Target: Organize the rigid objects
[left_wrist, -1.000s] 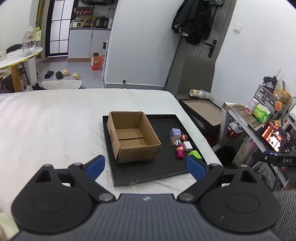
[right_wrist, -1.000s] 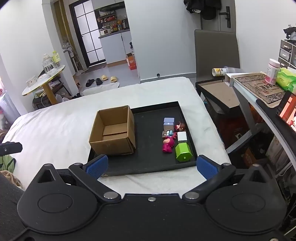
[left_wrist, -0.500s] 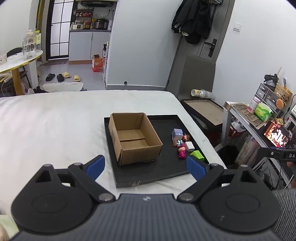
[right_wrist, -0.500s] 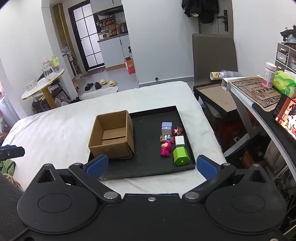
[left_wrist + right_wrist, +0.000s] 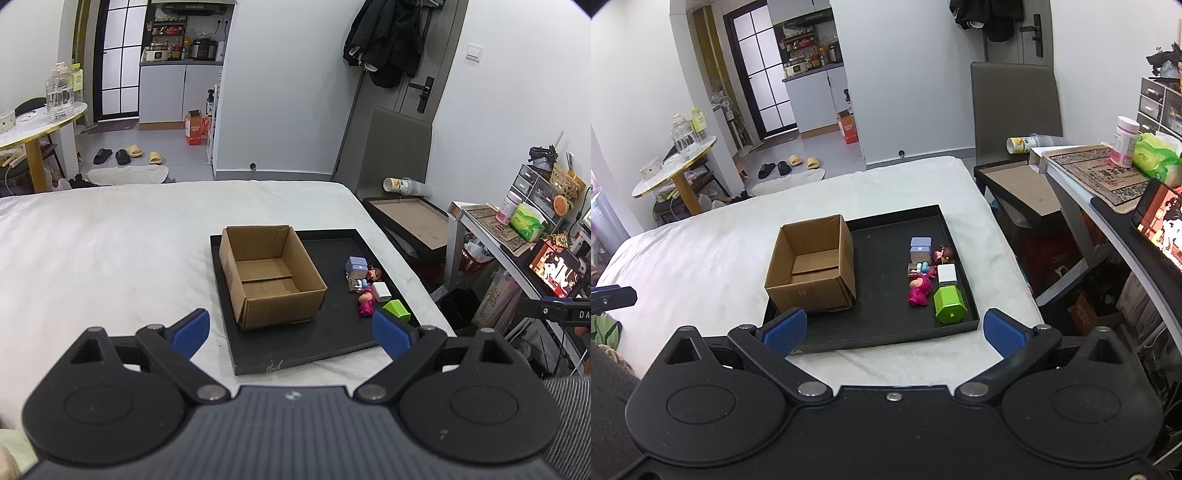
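Two sets of tongs, left (image 5: 291,330) and right (image 5: 892,332), hang spread and empty at lower frame. Centre-left, open brown cardboard box (image 5: 812,267); centre-right, small plastic toys (image 5: 932,275) on black tray (image 5: 886,332). Approach stage; next, descend onto one toy.

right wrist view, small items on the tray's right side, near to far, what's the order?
green block → pink figure → white cube → lavender box. Skipped the small pieces clustered between the pink figure and the lavender box; their order is unclear.
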The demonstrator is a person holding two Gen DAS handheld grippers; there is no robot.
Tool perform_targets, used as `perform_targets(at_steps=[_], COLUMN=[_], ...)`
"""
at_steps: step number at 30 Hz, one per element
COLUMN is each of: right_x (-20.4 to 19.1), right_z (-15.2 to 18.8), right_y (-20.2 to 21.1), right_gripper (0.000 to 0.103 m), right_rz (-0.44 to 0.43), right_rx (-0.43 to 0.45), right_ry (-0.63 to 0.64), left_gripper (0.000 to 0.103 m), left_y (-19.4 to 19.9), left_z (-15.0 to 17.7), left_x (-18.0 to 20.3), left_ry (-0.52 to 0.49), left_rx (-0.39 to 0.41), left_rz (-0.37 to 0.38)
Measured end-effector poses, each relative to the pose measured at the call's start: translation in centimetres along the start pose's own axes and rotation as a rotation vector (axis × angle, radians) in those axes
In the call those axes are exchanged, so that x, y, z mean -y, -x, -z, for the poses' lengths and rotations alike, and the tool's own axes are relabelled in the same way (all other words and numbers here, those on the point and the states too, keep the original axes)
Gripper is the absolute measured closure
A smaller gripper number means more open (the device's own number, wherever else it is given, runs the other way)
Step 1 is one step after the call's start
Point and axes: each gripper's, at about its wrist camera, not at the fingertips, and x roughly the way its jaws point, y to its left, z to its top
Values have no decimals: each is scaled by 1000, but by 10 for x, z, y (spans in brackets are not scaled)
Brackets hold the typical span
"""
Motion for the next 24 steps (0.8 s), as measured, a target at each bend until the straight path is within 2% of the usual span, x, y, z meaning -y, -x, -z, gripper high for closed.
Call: perform_targets(at_steps=[24], right_x=[0], right_z=[1], right_y=[2], right_gripper=[0], right_rz=[2], right_rx=[6], right_ry=[-14], left_gripper=[9], left_y=[5], left_z=[0], left_x=[-5], left_ry=[21], left_rx=[4], left_rz=[-3])
